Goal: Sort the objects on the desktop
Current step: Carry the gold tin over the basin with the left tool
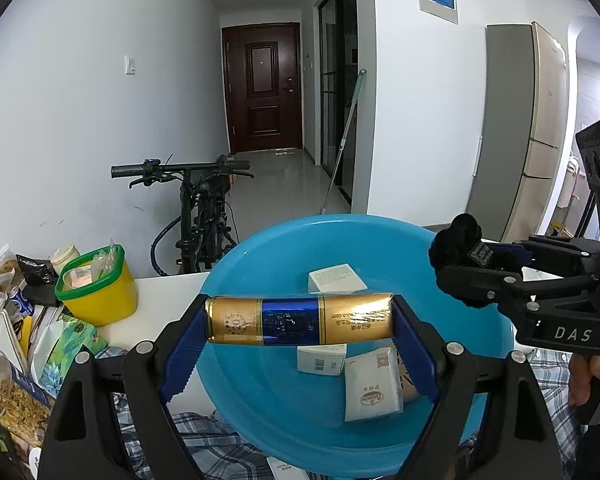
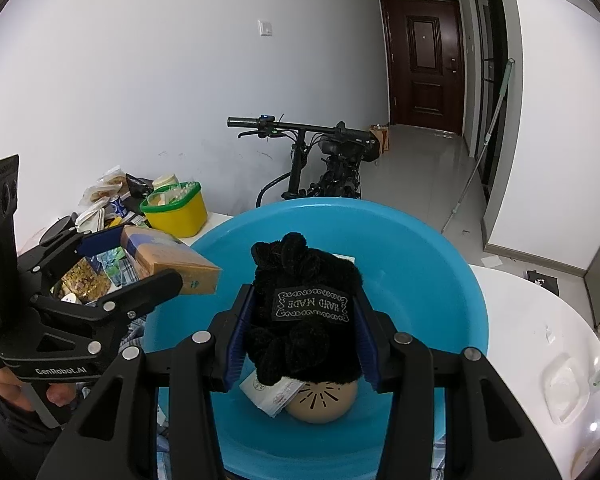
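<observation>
White tabletop (image 2: 520,320) under round blue plastic basin (image 1: 260,380) — our left gripper (image 1: 300,322) clamps gold-and-blue foil pack (image 1: 300,322) above it; right gripper (image 2: 304,332) at 3 o'clock squeezes black fuzzy knit scrunchie (image 2: 300,280) — white packets (image 1: 374,384) inside basin.

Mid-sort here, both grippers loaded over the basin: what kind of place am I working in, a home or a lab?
Most likely a lived-in flat. A dark wooden entrance door ends a tiled hallway, a black bicycle leans on the wall, and a tall beige fridge stands to the right. Snack bags crowd the white table beside the round blue plastic basin.
</observation>
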The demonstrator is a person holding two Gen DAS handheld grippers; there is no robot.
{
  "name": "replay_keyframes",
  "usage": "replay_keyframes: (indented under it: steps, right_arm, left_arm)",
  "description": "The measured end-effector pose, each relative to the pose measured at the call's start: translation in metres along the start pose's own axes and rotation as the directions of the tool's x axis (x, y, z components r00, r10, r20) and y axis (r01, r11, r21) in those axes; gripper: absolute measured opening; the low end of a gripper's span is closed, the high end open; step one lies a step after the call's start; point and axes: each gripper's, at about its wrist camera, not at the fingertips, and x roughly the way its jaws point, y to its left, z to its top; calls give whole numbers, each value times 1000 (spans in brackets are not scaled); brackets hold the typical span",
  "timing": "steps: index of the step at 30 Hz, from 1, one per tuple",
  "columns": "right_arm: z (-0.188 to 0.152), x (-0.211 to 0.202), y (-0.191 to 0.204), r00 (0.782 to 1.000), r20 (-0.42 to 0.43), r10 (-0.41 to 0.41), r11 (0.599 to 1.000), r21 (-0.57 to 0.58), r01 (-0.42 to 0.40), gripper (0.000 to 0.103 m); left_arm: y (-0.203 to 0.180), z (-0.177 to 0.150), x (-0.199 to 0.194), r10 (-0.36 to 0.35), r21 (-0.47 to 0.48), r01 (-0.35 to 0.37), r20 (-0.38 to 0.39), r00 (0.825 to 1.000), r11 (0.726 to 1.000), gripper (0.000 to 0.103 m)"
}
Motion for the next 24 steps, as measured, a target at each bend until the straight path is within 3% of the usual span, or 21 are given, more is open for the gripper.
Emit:
replay_keyframes:
  steps: [9, 18, 22, 24]
  right_arm:
    - [0, 3, 10, 1000, -10, 6, 1000, -28, -6, 45]
    - [-1, 5, 3, 1000, -10, -1, 1000, -11, 1, 45]
    - [-1, 4, 3, 1000, -8, 0, 1000, -14, 0, 45]
    - [-2, 4, 3, 1000, -9, -1, 1000, -15, 0, 45]
  left_arm:
    - [4, 2, -6, 0, -6, 0, 16, 1000, 1000, 88]
    - [-1, 0, 2, 8, 10, -7, -16, 1000, 1000, 88]
    - [4, 2, 2, -110, -52, 109, -32, 993, 993, 88]
    - [5, 3, 0, -101, -52, 100, -23, 995, 994, 88]
